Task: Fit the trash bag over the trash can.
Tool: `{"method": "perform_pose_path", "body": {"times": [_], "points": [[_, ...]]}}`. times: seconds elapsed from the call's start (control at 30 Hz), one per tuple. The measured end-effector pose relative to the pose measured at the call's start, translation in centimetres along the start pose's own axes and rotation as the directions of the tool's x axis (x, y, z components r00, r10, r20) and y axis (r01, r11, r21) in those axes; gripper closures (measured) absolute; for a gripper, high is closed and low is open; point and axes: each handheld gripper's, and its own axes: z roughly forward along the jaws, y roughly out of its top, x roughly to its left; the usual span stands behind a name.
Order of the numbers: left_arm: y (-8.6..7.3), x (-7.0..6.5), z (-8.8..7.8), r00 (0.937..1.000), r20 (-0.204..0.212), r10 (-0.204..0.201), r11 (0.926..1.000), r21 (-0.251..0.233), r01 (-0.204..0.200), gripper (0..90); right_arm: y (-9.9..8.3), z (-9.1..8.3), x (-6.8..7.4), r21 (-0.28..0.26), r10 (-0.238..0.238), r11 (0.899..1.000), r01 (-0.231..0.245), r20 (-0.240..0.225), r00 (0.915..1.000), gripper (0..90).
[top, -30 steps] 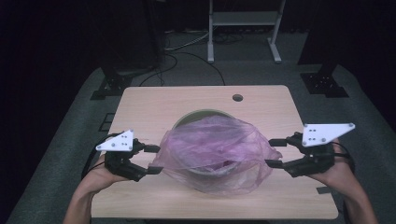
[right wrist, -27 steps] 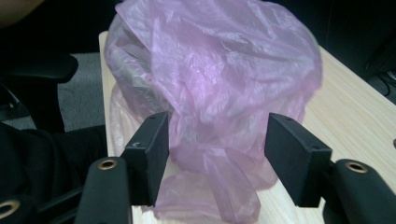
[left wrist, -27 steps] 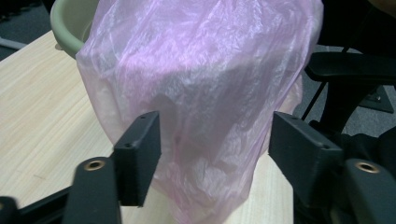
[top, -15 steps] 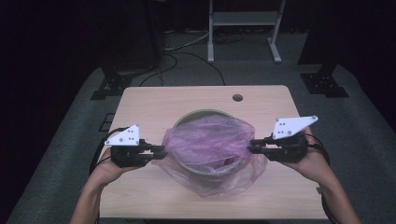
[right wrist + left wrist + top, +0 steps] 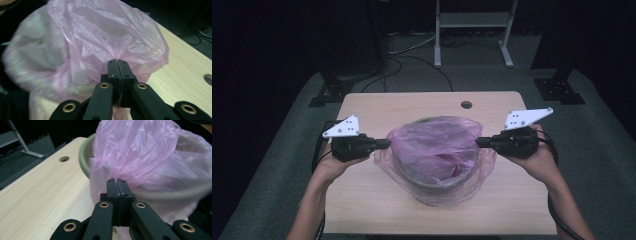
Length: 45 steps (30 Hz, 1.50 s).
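Note:
A thin pink plastic bag (image 5: 437, 150) lies draped over and into a round grey-green bin (image 5: 430, 181) in the middle of the wooden table (image 5: 372, 210). My left gripper (image 5: 386, 143) is shut on the bag's left edge, and its jaws meet on the pink film (image 5: 140, 150) beside the bin's rim (image 5: 85, 157). My right gripper (image 5: 479, 142) is shut on the bag's right edge, with the crumpled bag (image 5: 105, 37) bunched just ahead of its closed jaws. Both grippers hold the bag stretched over the bin's mouth.
A round cable hole (image 5: 466, 105) sits near the table's far edge. Beyond the table stand dark stand feet (image 5: 329, 92), floor cables (image 5: 412, 55) and a white frame (image 5: 472, 30). Bare tabletop lies left, right and in front of the bin.
Both grippers have moved forward and inward, away from the table's front edge, carrying the bag's edges up to the bin's rim. The bag now sits tighter over the bin.

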Motion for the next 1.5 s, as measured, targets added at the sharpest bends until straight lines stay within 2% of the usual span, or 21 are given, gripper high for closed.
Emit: {"method": "perform_pose_path", "body": {"times": [0.17,0.3,0.4,0.43,0.57,0.63,0.83,0.93,1.0,1.17,1.2,1.23,1.27,1.33,1.37,1.4,1.43,1.5], "points": [[0.4,1.5,1.2,0.9989,-0.032,-0.035,0.9992,0.018,0.036,89.9,0.0,1.7,-1.6,0.023,0.068,0.997,-0.069,0.033,0.9971,90.0],[-0.2,2.9,2.4,0.9942,-0.047,-0.097,0.9951,0.013,0.098,89.9,-0.6,2.8,-3.0,0.023,0.142,0.989,-0.143,0.047,0.9888,90.0],[-1.1,3.7,3.6,0.9911,-0.039,-0.127,0.9909,0.039,0.129,90.0,-1.4,3.9,-3.9,0.038,0.179,0.983,-0.181,0.051,0.9825,90.0],[-1.6,4.0,4.3,0.9891,-0.044,-0.14,0.9885,0.051,0.143,89.9,-1.5,4.1,-4.0,0.04,0.186,0.981,-0.188,0.048,0.9813,90.0],[-2.4,4.8,5.2,0.9809,-0.044,-0.189,0.9812,0.028,0.191,90.0,-2.5,5.1,-4.6,0.04,0.231,0.972,-0.232,0.035,0.9723,90.0],[-2.5,5.1,5.6,0.9781,-0.054,-0.201,0.9788,0.029,0.203,90.0,-2.7,5.3,-4.8,0.041,0.248,0.967,-0.25,0.038,0.968,90.0],[-2.5,5.5,6.8,0.9746,-0.063,-0.215,0.9748,0.047,0.218,90.0,-3.0,6.5,-5.3,0.079,0.263,0.96,-0.267,0.049,0.9634,90.0],[-2.7,5.7,7.3,0.9706,-0.067,-0.231,0.9707,0.052,0.235,90.0,-3.4,7.1,-5.4,0.105,0.275,0.954,-0.279,0.051,0.96,90.0],[-2.8,5.8,7.6,0.9683,-0.074,-0.239,0.9676,0.067,0.244,90.0,-3.7,7.4,-5.5,0.121,0.28,0.951,-0.285,0.055,0.9584,90.0],[-3.2,5.7,8.2,0.9671,-0.083,-0.24,0.9634,0.102,0.248,90.0,-4.4,8.0,-5.5,0.146,0.289,0.945,-0.292,0.048,0.9563,90.0],[-3.4,5.7,8.4,0.9685,-0.104,-0.226,0.9614,0.136,0.239,90.0,-4.5,8.2,-5.4,0.162,0.284,0.943,-0.289,0.054,0.9572,90.0],[-3.9,5.7,8.5,0.9664,-0.105,-0.235,0.9573,0.148,0.249,90.0,-4.8,8.5,-5.3,0.196,0.268,0.941,-0.278,0.073,0.9606,90.0],[-4.3,5.7,8.4,0.9643,-0.086,-0.25,0.957,0.129,0.26,90.0,-5.2,8.8,-5.3,0.212,0.272,0.936,-0.281,0.074,0.9596,90.0],[-4.9,5.6,8.1,0.9631,-0.066,-0.261,0.9582,0.103,0.267,90.0,-5.9,8.4,-5.2,0.167,0.291,0.941,-0.294,0.04,0.9558,90.0],[-5.1,5.6,7.9,0.9624,-0.055,-0.266,0.9588,0.089,0.27,88.7,-6.0,8.2,-5.2,0.145,0.299,0.943,-0.3,0.032,0.9538,85.9],[-5.3,5.6,7.6,0.9593,-0.038,-0.28,0.9562,0.077,0.282,81.0,-6.1,7.8,-5.1,0.116,0.308,0.944,-0.308,0.02,0.9513,74.2],[-5.3,5.5,7.2,0.9589,-0.033,-0.282,0.9563,0.072,0.284,77.2,-6.2,7.3,-5.1,0.099,0.308,0.946,-0.308,0.014,0.9513,72.9],[-5.4,5.3,6.2,0.963,-0.026,-0.268,0.9616,0.052,0.269,72.8,-6.1,6.3,-4.8,0.061,0.287,0.956,-0.287,0.009,0.958,69.6]]}}
